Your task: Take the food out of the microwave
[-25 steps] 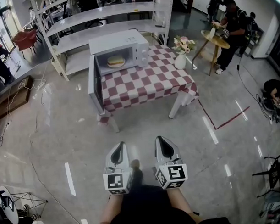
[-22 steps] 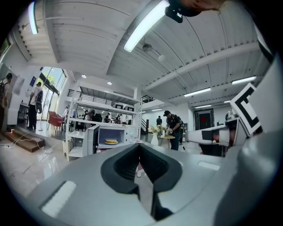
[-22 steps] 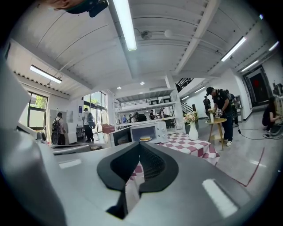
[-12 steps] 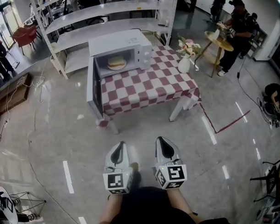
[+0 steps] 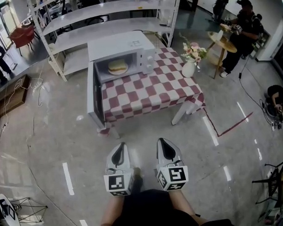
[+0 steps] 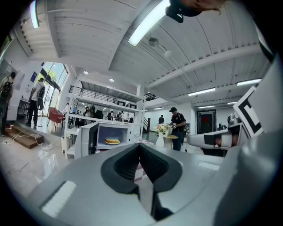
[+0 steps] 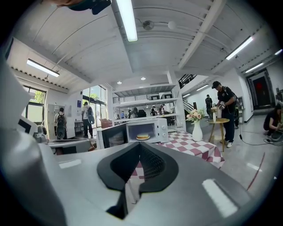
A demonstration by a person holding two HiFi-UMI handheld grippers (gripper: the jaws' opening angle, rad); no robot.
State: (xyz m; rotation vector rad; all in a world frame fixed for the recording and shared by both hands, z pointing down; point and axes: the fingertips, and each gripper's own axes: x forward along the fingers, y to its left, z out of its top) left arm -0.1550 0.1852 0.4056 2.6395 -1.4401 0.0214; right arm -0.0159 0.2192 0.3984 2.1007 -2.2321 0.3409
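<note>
1. Since a second earlier, the checked table (image 5: 150, 89) and the microwave (image 5: 125, 43) had grown larger in the upper middle of the head view; I was walking up.
2. My left gripper (image 5: 119, 152) and right gripper (image 5: 167, 148) sat at bottom centre, both with jaws pressed together and empty.
3. The food (image 5: 117, 67), round and bun-like, lay inside the microwave, whose door (image 5: 92, 95) hung open.
4. I judged this the approach step. Next I needed to close in, part one gripper's jaws and reach inside.

microwave (image 5: 130, 48) and checkered surface (image 5: 150, 89) now nearer and lower in the head view, open door (image 5: 93, 95) looming larger, flower vase (image 5: 188, 67) shifted right
</note>
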